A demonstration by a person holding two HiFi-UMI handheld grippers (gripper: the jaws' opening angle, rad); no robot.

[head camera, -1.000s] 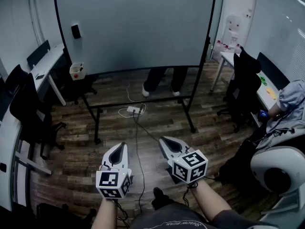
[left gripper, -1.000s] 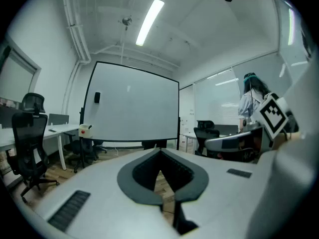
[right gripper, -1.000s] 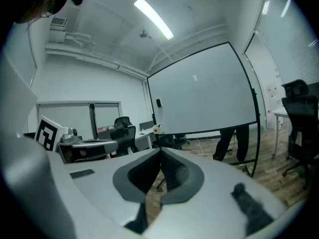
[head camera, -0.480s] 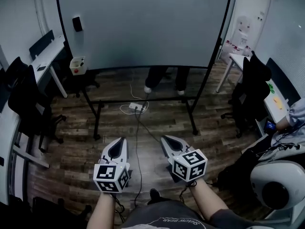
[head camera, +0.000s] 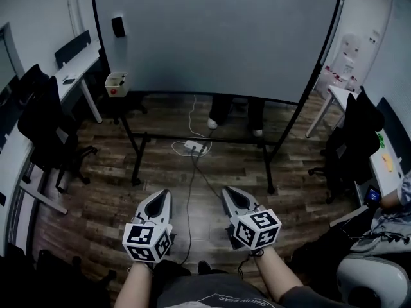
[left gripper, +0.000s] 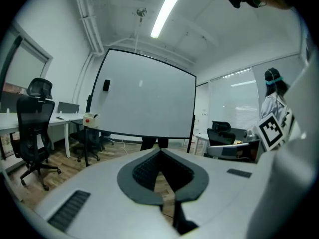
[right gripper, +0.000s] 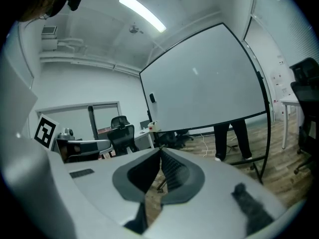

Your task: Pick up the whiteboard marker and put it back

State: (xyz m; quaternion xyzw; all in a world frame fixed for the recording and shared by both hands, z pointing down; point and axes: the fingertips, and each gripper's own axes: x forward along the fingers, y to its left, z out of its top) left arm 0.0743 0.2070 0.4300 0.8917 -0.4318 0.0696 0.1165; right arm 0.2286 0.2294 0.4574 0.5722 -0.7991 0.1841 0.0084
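Note:
A large whiteboard (head camera: pixel 218 37) on a black wheeled stand fills the far middle of the head view; it also shows ahead in the left gripper view (left gripper: pixel 144 101) and the right gripper view (right gripper: pixel 204 88). I cannot make out a marker in any view. My left gripper (head camera: pixel 164 193) and right gripper (head camera: pixel 225 190) hang side by side low in the head view, over the wooden floor. Both point toward the board, jaws shut with their tips together and nothing between them. A small white box (head camera: pixel 116 83) with a red spot hangs at the board's lower left corner.
A power strip (head camera: pixel 196 148) and cables lie on the floor under the board. A person's legs (head camera: pixel 236 112) stand behind it. Black office chairs (head camera: pixel 45 130) and desks line the left wall; another chair (head camera: pixel 353 146) and a seated person (head camera: pixel 395 210) are at the right.
The whole view has shifted: the whiteboard has come nearer and larger. Both grippers kept side by side, still shut and empty, moving forward with me.

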